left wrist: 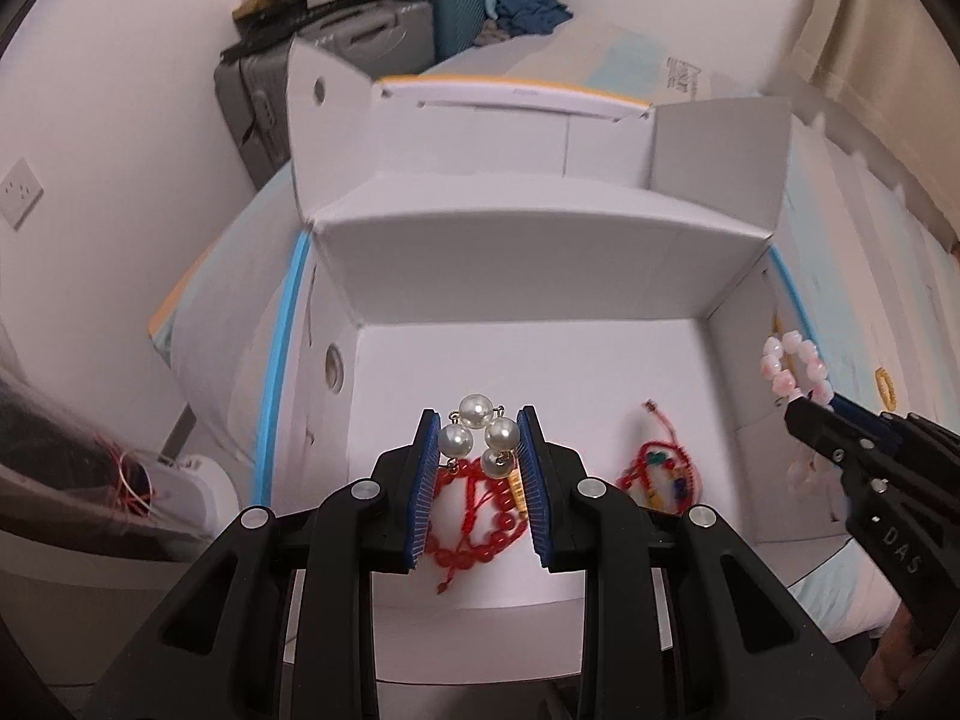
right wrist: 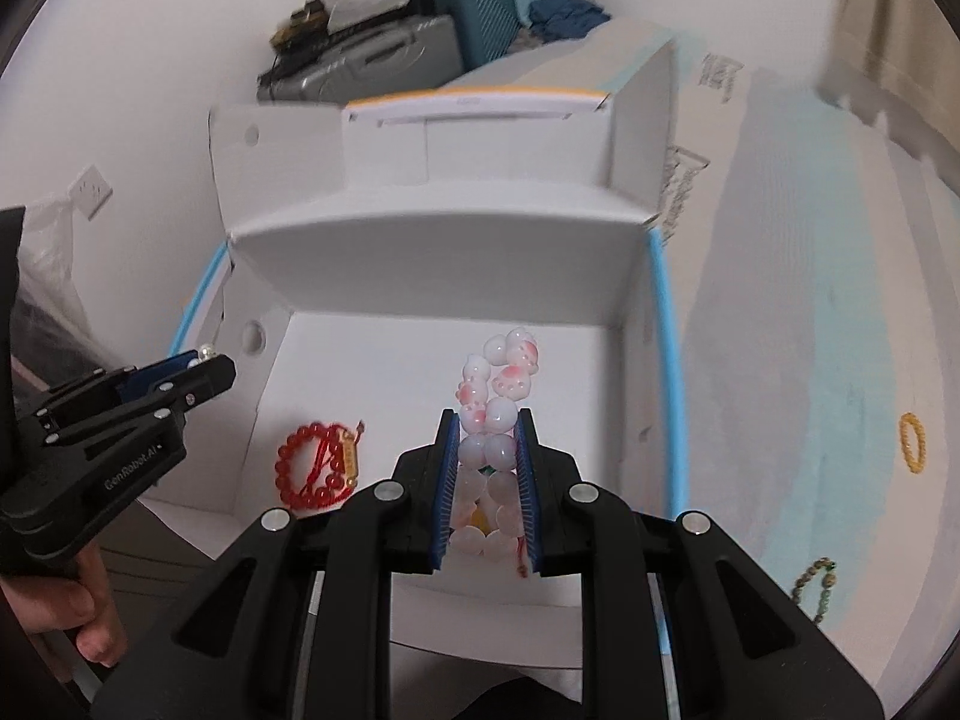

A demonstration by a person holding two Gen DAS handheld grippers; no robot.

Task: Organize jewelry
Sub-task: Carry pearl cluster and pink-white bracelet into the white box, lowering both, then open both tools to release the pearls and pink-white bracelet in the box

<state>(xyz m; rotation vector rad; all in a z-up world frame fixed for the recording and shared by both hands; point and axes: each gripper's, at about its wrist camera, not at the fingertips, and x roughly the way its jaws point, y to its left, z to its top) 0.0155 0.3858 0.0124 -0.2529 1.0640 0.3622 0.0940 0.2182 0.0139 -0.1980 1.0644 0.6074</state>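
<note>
My left gripper [left wrist: 478, 420] is shut on a pearl bracelet [left wrist: 480, 435] and holds it above the floor of the open white box [left wrist: 540, 276]. Below it in the box lies a red bead bracelet [left wrist: 474, 516], which also shows in the right wrist view [right wrist: 318, 468]. A red cord bracelet with coloured beads [left wrist: 657, 474] lies to its right. My right gripper [right wrist: 486, 417] is shut on a pink and white bead bracelet [right wrist: 498, 384] over the box [right wrist: 432, 252]. In the left wrist view the right gripper [left wrist: 813, 405] holds that bracelet [left wrist: 792, 366] at the box's right wall.
On the pale blue sheet right of the box lie a yellow bead ring [right wrist: 912, 441] and a green-brown bead bracelet [right wrist: 816, 585]. The box's lid flap [right wrist: 480, 138] stands up behind. Suitcases [right wrist: 420, 42] are stacked by the wall. The left gripper [right wrist: 207, 363] shows at the left.
</note>
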